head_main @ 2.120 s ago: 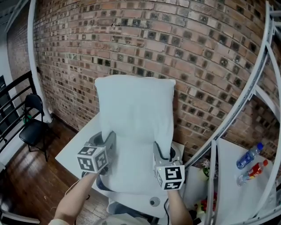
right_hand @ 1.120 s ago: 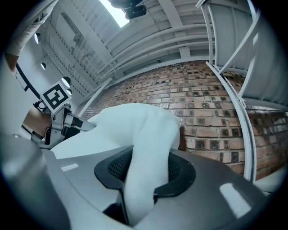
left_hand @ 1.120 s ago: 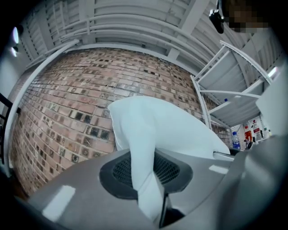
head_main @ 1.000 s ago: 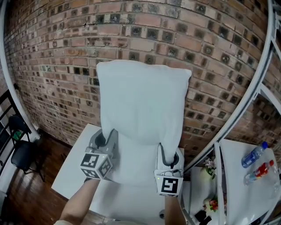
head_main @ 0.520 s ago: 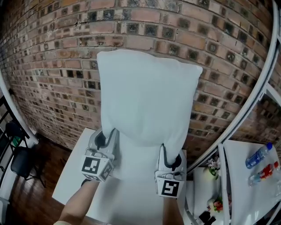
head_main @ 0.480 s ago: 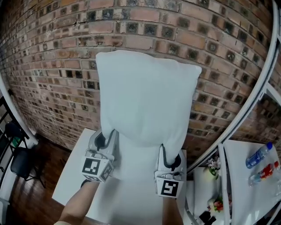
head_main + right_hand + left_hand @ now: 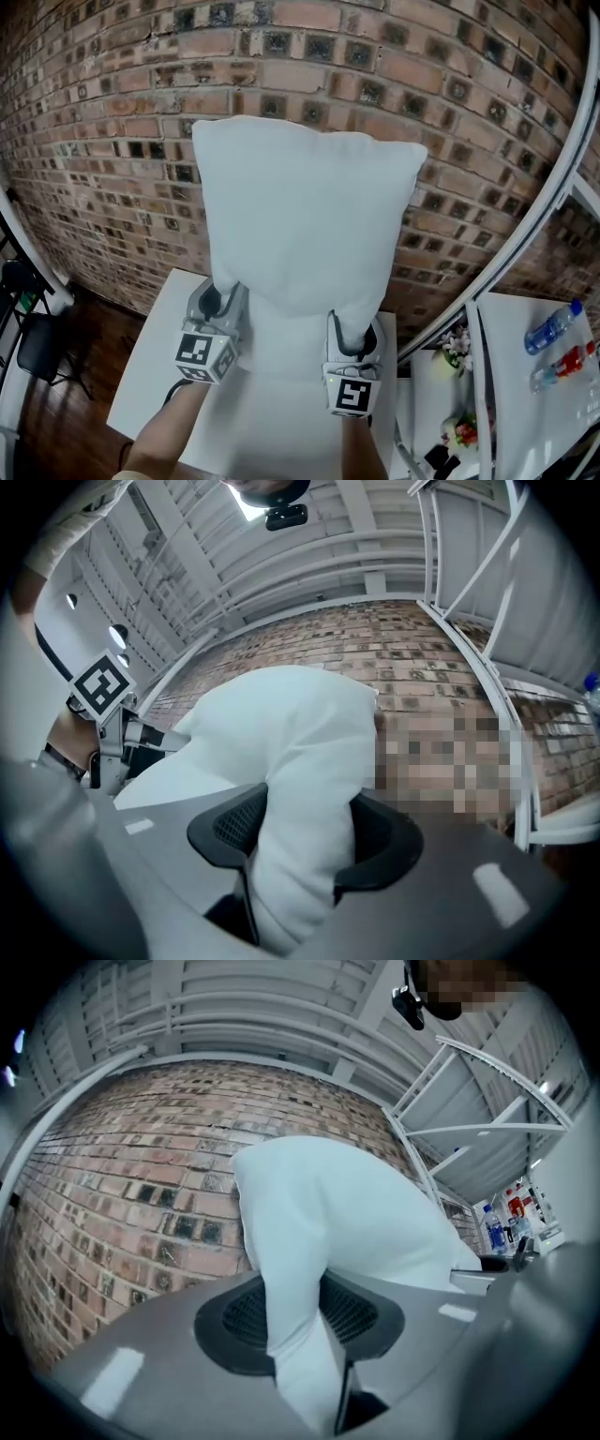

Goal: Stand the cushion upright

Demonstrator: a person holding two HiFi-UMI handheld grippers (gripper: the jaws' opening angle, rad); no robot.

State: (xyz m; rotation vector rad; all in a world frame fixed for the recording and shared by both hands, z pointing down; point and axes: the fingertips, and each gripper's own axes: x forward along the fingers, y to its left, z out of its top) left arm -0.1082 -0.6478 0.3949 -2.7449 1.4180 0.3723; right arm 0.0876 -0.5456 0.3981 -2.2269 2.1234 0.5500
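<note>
Grey left gripper [image 7: 221, 296] and right gripper [image 7: 349, 328] each bear a black-and-white marker cube [image 7: 202, 356].

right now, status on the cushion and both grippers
Left gripper and right gripper each pinching a bottom corner, jaws just easing open. Cushion upright. Brick wall behind, nothing blocking.

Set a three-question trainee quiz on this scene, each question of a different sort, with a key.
1. True or false: the cushion lies flat on the white table.
2. Where do the left gripper and right gripper hold the cushion? A: top corners. B: bottom corners. C: the middle.
3. Fill in: the wall behind the cushion is made of ___.

Key
1. False: it stands upright.
2. B. Each gripper has a bottom corner between its fingers, which have just been opening.
3. Brick.
</note>
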